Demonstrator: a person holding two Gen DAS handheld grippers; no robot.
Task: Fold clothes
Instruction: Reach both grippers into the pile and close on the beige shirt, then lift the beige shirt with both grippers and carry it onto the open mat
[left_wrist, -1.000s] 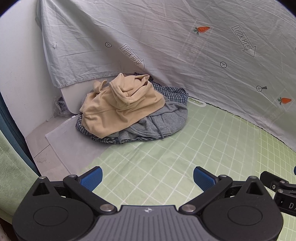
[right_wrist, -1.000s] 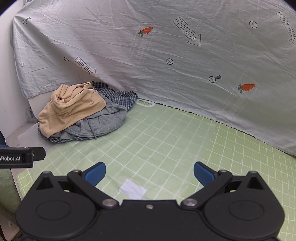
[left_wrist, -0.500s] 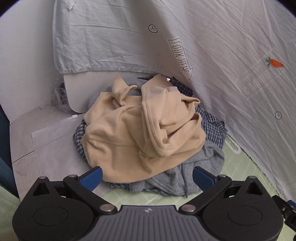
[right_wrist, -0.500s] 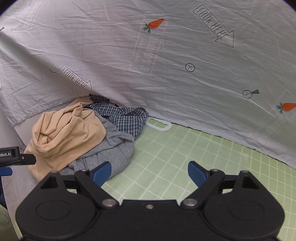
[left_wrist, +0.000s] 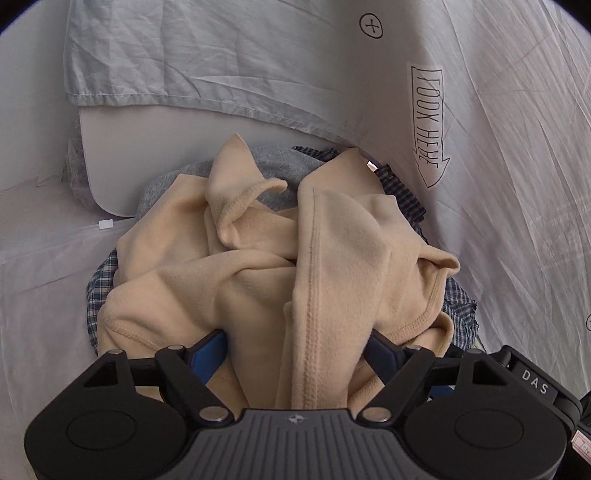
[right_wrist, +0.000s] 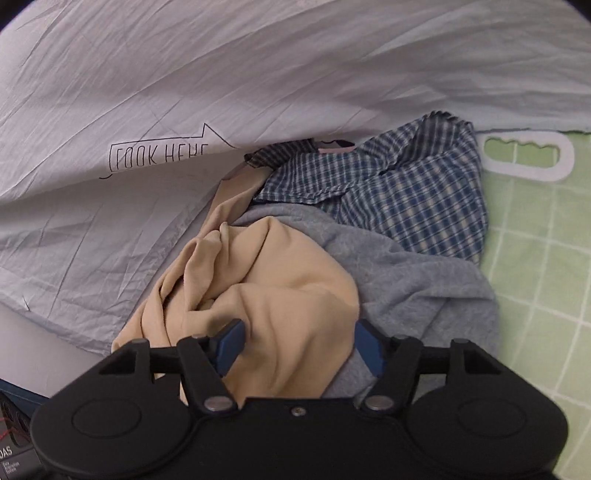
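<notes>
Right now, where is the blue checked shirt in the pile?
In the right wrist view the blue checked shirt lies at the back right of the pile, under the grey garment, against the hanging sheet beside the white handle.

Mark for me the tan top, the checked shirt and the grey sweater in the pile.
tan top (left_wrist: 258, 295): left wrist view, on the bunched fleece in the middle of the pile.
checked shirt (right_wrist: 417, 199): right wrist view, on its blue plaid cloth at the back.
grey sweater (right_wrist: 413, 284): right wrist view, on the flat grey knit beside the tan top.
</notes>
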